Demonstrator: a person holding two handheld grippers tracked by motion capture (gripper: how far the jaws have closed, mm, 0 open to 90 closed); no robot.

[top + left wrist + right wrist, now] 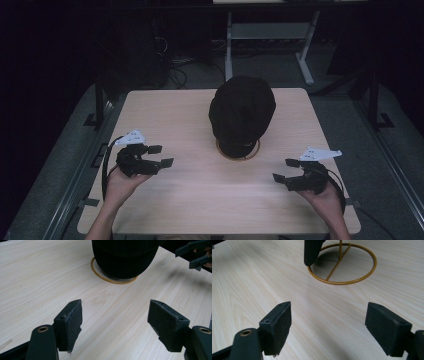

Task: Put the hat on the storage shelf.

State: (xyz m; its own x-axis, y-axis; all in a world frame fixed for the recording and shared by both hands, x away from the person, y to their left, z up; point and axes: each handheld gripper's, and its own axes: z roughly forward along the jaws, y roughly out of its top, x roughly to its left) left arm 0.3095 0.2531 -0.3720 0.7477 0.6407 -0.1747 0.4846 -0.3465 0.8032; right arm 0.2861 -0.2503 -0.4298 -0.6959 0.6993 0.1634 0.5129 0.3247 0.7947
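A black cap (242, 111) sits on a gold wire stand (255, 150) in the middle of the light wooden table (200, 200). My left gripper (161, 155) hovers left of the stand, open, its jaws pointing toward the cap with nothing between them. In the left gripper view the gripper (117, 320) frames bare wood, with the cap (125, 257) and the stand's ring (112, 281) beyond. My right gripper (285, 169) is open to the right of the stand. In the right gripper view the gripper (328, 325) faces the stand's ring base (362, 277) and the hanging cap brim (312, 251).
The table's front edge lies just before the person's forearms. Behind the table stand a white desk frame (305, 60) and tangled cables on a dark floor (175, 75). Metal rails (75, 180) run along both sides. The other gripper (197, 255) shows far off in the left gripper view.
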